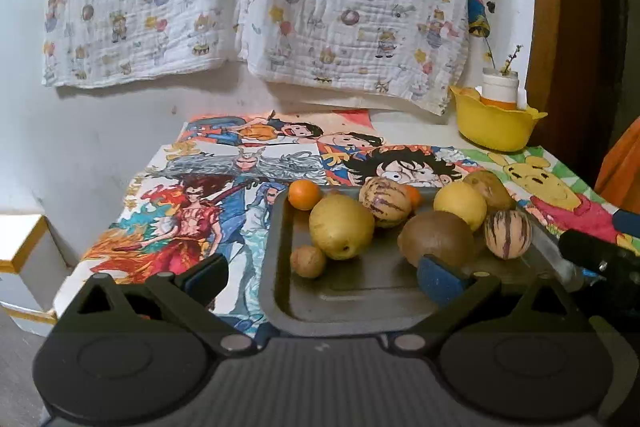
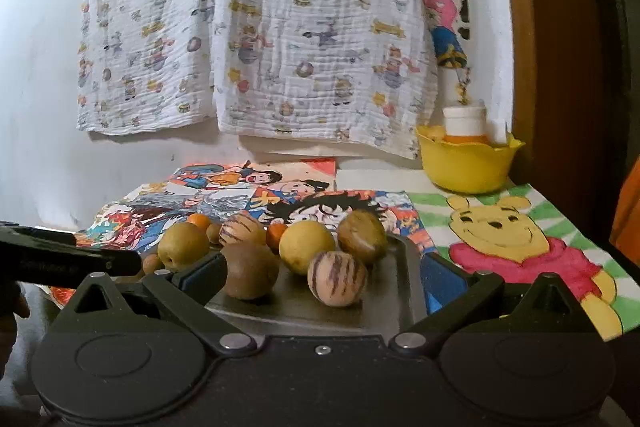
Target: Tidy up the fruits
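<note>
Nine or so mixed fruits are seen piled on a shallow dark-grey metal tray (image 1: 280,267) that rests on a bench covered with colourful cartoon drawings (image 1: 192,211). Both grippers are held spread wide, with nothing gripped between the blue pads. The left hand-held gripper (image 1: 322,277) is aimed over the tray's near-left corner; its right pad lies just in front of a round brown kiwi-like fruit (image 1: 436,237), while a large yellow pear-shaped fruit (image 1: 340,227) lies straight ahead between the fingers. The pear's long axis appears tilted, its dimpled end turned down toward the camera. The right hand-held gripper (image 2: 324,273) faces the tray's right end, where a cream, purple-striped round fruit (image 2: 338,279) sits nearest, almost centred between the fingers, so the right hand is judged nearer to it. Being nearly spherical, it shows no marked long axis; its stripes run roughly top to bottom. A yellow plastic bowl (image 2: 464,167) stands well apart at the back right, a likely destination.
</note>
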{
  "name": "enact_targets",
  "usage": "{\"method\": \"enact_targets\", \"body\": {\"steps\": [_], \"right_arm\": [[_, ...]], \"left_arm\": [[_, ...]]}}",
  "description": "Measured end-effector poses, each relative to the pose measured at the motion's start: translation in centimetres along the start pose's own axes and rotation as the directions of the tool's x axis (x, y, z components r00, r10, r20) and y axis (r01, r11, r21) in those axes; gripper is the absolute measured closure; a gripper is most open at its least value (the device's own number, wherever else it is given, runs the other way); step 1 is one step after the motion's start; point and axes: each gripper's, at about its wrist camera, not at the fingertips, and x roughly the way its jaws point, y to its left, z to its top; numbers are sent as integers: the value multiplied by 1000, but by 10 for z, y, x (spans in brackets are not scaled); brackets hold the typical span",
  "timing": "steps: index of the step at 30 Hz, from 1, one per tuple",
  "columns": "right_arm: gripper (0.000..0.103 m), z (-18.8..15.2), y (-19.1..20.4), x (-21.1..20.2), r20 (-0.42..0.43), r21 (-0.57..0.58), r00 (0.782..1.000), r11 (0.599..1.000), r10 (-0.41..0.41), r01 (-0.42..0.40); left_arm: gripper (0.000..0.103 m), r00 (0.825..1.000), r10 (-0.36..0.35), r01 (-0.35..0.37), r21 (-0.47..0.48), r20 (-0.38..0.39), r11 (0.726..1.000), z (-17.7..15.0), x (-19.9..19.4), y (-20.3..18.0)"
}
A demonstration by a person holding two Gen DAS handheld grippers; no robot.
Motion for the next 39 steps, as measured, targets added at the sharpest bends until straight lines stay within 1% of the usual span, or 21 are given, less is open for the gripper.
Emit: {"method": "enact_targets", "body": {"steps": [2, 6, 12, 15, 21, 27, 33, 39], "right_arm": [[1, -4, -2, -4, -8, 13, 1000, 1000, 1, -1], [1, -11, -5, -12, -15, 35, 999, 999, 36, -35], [1, -15, -4, -16, -27, 48, 999, 998, 32, -31], [1, -16, -4, -15, -51, 50, 998, 998, 36, -33], [1, -18, -2, -13, -86, 49, 995, 998, 41, -37], [1, -20, 0, -10, -121, 38, 991, 998, 51, -47], [1, -22, 3, -9, -136, 23, 989, 998, 58, -55], [1, -22, 3, -9, -140, 19, 988, 998, 59, -57]], "left_arm": [[1, 1000, 2, -2, 9, -1, 1000, -4, -4, -1], [1, 1000, 10, -10, 35, 0, 999, -13, -10, 0], [1, 1000, 30, -30, 30, 1, 999, -19, -18, 5], [1, 999, 33, -33, 38, 0, 999, -20, -21, 6], [1, 999, 35, -35, 47, 3, 998, -21, -23, 6], [1, 999, 49, -48, 49, -14, 998, -21, -23, 5], [1, 998, 56, -54, 73, -24, 996, -23, -24, 3], [1, 998, 56, -54, 68, -28, 996, -23, -24, 2]]}}
